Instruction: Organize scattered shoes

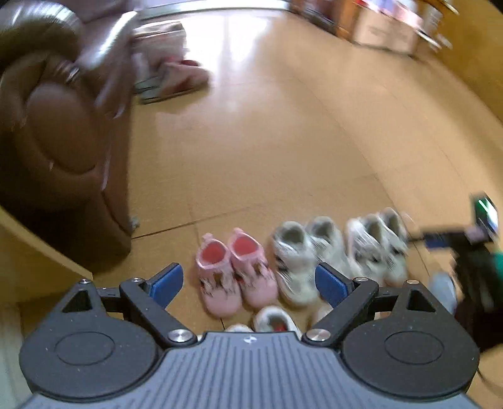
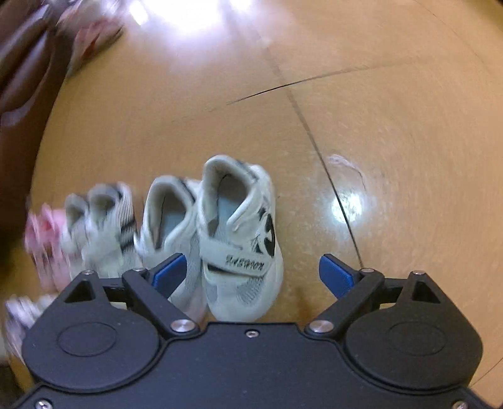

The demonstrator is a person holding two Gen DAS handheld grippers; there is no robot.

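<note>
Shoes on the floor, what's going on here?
A person holding two grippers is lining up small shoes on the tan floor. A pink pair and two white pairs stand side by side in a row. Both the left gripper and right gripper hover above the row, jaws open, holding nothing. More shoes lie apart by the brown sofa, not yet collected.

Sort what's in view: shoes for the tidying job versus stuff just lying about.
Job: pink pair; striped white pair; strapped white pair; loose shoes by the sofa.
Lying about: brown sofa; boxes.
</note>
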